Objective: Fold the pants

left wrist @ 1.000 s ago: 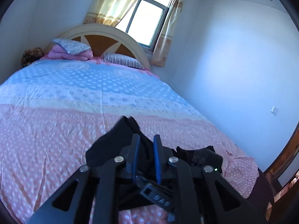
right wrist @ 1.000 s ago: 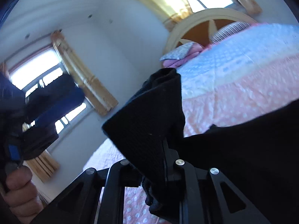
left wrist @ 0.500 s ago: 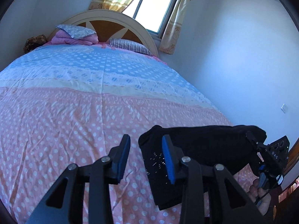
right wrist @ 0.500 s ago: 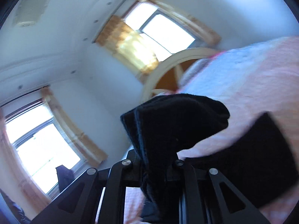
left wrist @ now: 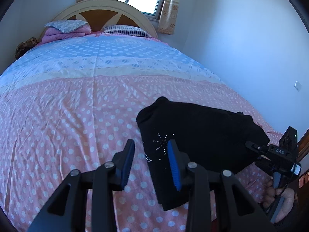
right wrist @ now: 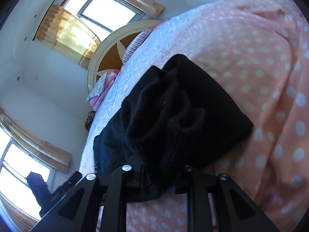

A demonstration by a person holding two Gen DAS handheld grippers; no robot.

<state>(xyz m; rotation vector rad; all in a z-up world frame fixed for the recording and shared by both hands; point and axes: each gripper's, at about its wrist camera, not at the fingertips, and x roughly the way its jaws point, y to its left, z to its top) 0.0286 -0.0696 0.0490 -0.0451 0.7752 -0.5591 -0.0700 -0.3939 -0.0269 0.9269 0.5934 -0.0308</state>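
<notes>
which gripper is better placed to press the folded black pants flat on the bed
Probably left. The left gripper hangs open and empty over the near edge of the pants, while the right gripper is opening with bunched cloth between its jaws.

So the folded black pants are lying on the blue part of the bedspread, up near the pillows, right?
Not quite. The folded black pants lie on the pink polka-dot part of the bedspread, near the foot of the bed, far from the pillows. The left wrist view shows it.

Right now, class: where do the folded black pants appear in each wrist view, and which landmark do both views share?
Left wrist: black pants lie right of centre, on the pink dotted bedspread.
Right wrist: black pants fill the centre, bunched just ahead of the jaws.
Shared landmark: arched headboard.
</notes>
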